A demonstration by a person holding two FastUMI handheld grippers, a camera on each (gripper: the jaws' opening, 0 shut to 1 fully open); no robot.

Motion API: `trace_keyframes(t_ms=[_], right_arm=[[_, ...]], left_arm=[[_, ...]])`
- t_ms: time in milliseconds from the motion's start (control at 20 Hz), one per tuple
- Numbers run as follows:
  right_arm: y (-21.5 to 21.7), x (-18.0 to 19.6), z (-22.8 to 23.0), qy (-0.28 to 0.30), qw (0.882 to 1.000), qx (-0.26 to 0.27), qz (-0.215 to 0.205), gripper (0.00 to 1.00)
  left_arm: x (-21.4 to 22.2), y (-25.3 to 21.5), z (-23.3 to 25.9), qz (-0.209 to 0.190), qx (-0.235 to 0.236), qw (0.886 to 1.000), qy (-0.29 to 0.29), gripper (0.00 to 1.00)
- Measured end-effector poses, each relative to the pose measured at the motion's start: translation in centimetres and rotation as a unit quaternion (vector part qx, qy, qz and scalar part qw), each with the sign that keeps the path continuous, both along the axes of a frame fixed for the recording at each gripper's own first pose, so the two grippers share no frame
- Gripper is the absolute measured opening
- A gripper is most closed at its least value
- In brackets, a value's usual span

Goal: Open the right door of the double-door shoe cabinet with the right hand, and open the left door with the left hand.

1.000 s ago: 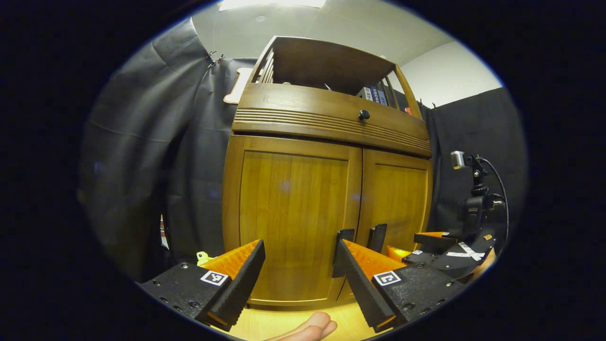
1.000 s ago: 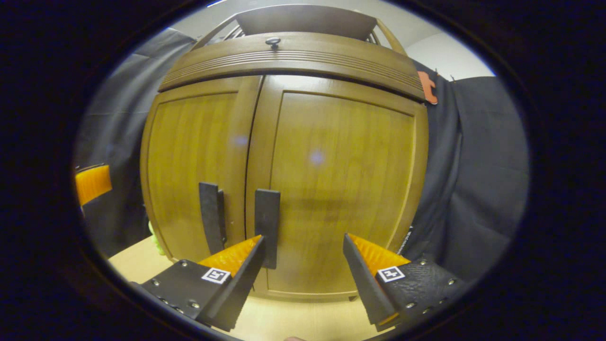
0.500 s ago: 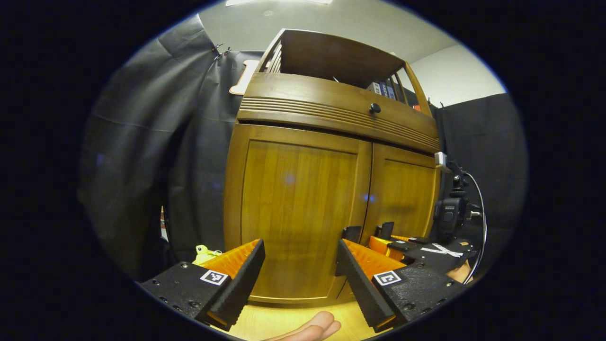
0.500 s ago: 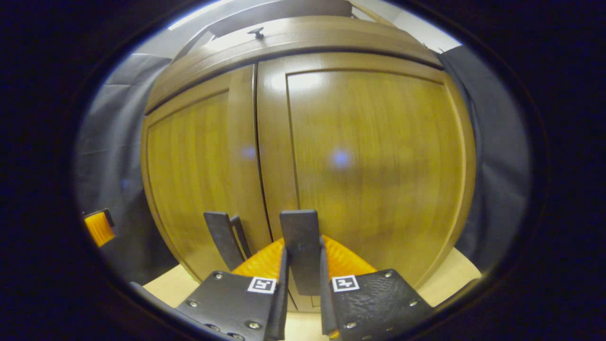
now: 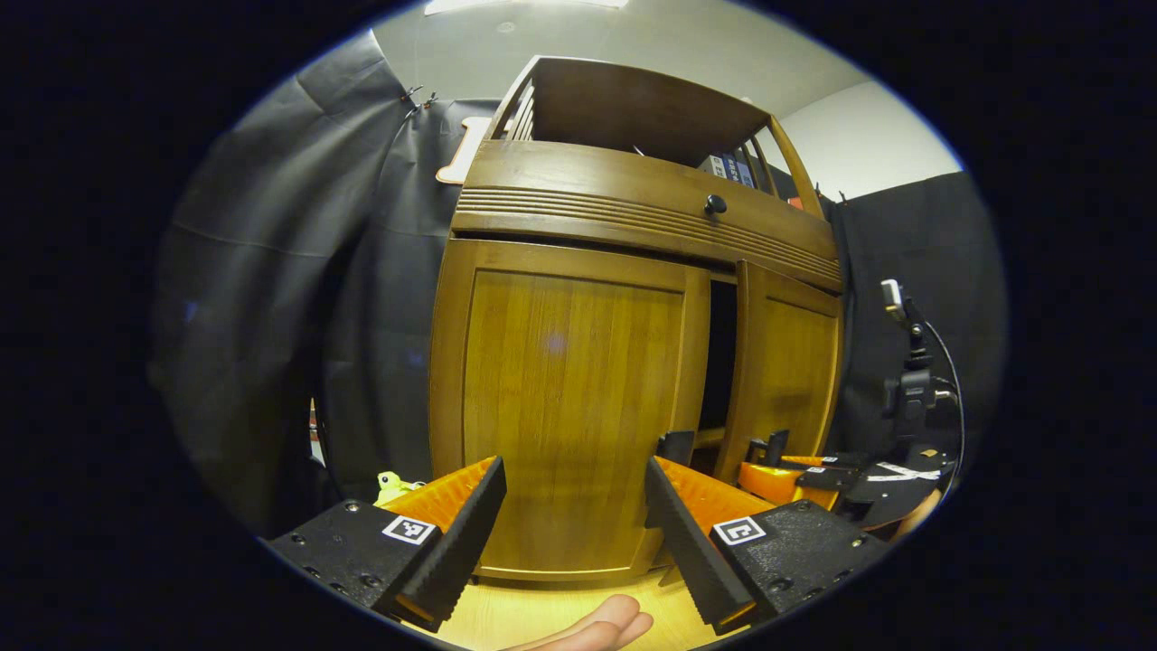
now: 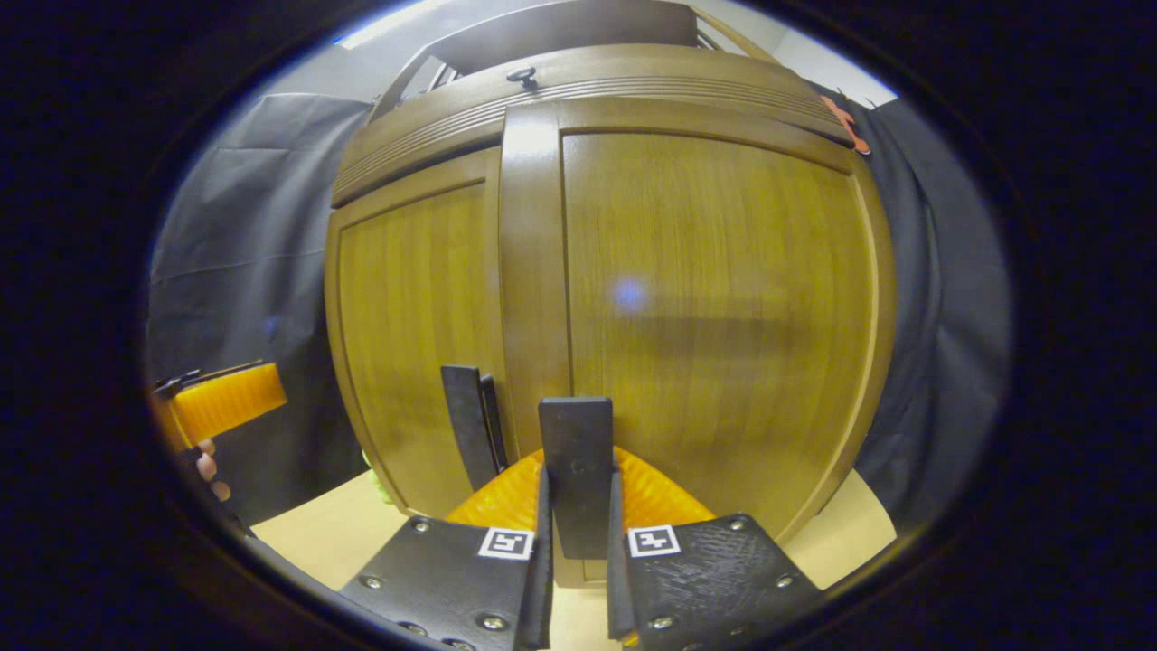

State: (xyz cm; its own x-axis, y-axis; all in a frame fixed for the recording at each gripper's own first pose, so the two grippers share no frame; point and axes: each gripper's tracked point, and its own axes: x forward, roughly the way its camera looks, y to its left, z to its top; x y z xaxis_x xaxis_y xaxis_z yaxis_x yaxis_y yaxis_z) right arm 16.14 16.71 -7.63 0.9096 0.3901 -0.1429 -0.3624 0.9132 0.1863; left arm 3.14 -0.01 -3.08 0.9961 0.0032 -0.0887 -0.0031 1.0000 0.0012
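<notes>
The wooden shoe cabinet (image 5: pixel 633 235) stands straight ahead. Its left door (image 5: pixel 569 407) is closed. Its right door (image 5: pixel 786 362) is ajar, with a dark gap (image 5: pixel 719 362) between the two. In the right gripper view, my right gripper (image 6: pixel 577 488) is shut on the right door's dark upright handle (image 6: pixel 576 452), and the left door's handle (image 6: pixel 468 425) stands just left of it. My left gripper (image 5: pixel 574 533) hangs open in front of the left door, short of that door's handle (image 5: pixel 676 447). The right gripper (image 5: pixel 795 472) also shows low on the right there.
Above the doors runs a drawer with a black knob (image 5: pixel 715 204), and an open shelf holding books (image 5: pixel 723 167). A small yellow-green toy (image 5: pixel 390 484) lies at the cabinet's left foot. Fingers of a hand (image 5: pixel 601 624) show at the bottom. Black cloth walls flank the cabinet.
My right gripper went from open to shut on the right door's handle, and that door has swung out a little. The left gripper stays open, barely moved.
</notes>
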Motion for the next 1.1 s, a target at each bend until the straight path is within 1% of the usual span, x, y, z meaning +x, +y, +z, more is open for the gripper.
trace_keyframes(t_ms=[150,200,250,450,550,600,650,700,750,800,850,1100], right_arm=[[-0.1,0.1,0.1,-0.003,1.0,0.002,0.008,0.24],[-0.3,-0.2,0.6,-0.004,1.0,0.003,0.01,0.24],[-0.4,-0.3,0.7,-0.004,1.0,0.005,0.013,0.24],[-0.8,-0.6,1.6,-0.002,1.0,0.003,0.017,0.24],[-0.7,-0.7,2.2,-0.003,1.0,-0.001,0.015,0.24],[-0.6,-0.9,2.4,-0.005,1.0,-0.002,0.015,0.22],[-0.5,-0.9,2.8,-0.007,1.0,-0.001,0.014,0.22],[-0.7,-0.8,3.0,-0.008,1.0,0.0,0.014,0.24],[-0.8,-0.9,3.3,-0.009,1.0,0.002,0.013,0.24],[-1.1,-1.1,3.3,-0.011,1.0,0.002,0.011,0.24],[-1.2,-1.3,3.5,-0.014,1.0,0.0,0.008,0.24],[-1.2,-1.8,4.6,-0.018,1.0,-0.006,-0.003,0.25]], left_arm=[[0.0,0.1,-0.1,0.009,-0.005,1.0,0.001,0.92],[0.0,0.2,-0.2,0.011,-0.007,1.0,0.003,0.96],[0.0,0.0,-0.3,0.01,-0.007,1.0,0.004,0.92],[0.1,-0.5,-0.4,0.001,-0.001,1.0,0.005,0.92],[0.1,-0.8,-0.5,-0.001,0.003,1.0,0.004,0.92],[0.1,-0.9,-0.5,-0.003,0.005,1.0,0.004,0.96],[0.1,-0.9,-0.5,-0.003,0.007,1.0,0.003,0.92],[0.0,-1.0,-0.4,-0.003,0.004,1.0,0.002,0.92],[-0.1,-1.0,-0.4,-0.002,0.001,1.0,0.0,0.92],[-0.1,-1.1,-0.4,-0.003,-0.001,1.0,0.0,0.96],[-0.1,-1.3,-0.4,-0.004,-0.001,1.0,0.0,0.92],[0.0,-2.1,-0.8,-0.007,0.007,1.0,0.004,0.92]])
